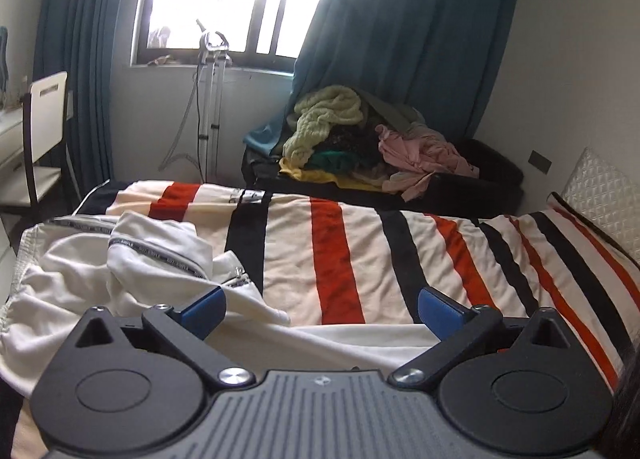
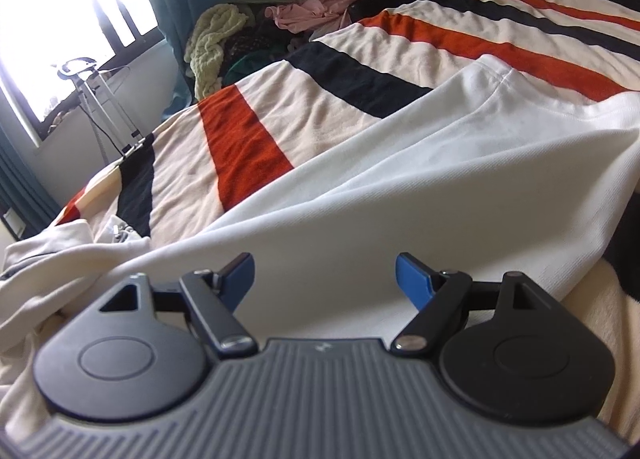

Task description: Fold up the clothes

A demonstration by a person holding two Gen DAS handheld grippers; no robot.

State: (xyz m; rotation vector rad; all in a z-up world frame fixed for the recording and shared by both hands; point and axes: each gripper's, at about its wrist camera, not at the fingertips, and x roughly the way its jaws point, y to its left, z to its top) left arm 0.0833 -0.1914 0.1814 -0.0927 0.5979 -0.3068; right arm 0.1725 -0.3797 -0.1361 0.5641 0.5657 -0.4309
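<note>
Your left gripper (image 1: 320, 309) sits at the bottom centre of its view with its jaws spread wide and nothing between them. Your right gripper (image 2: 324, 279) is likewise released and holds nothing. The white garment (image 2: 400, 187) lies directly under and ahead of the right jaws, its smooth panel running from lower left to upper right of that frame. In the left view the bunched part of the same garment fills the lower left, with only a flat strip passing beneath the jaws. Judge the right gripper nearer to a clean edge. Beyond the garment the striped blanket (image 1: 380, 251) covers the bed. At the far centre a pile of clothes (image 1: 360, 143) waits below the blue curtain (image 1: 400, 39).
</note>
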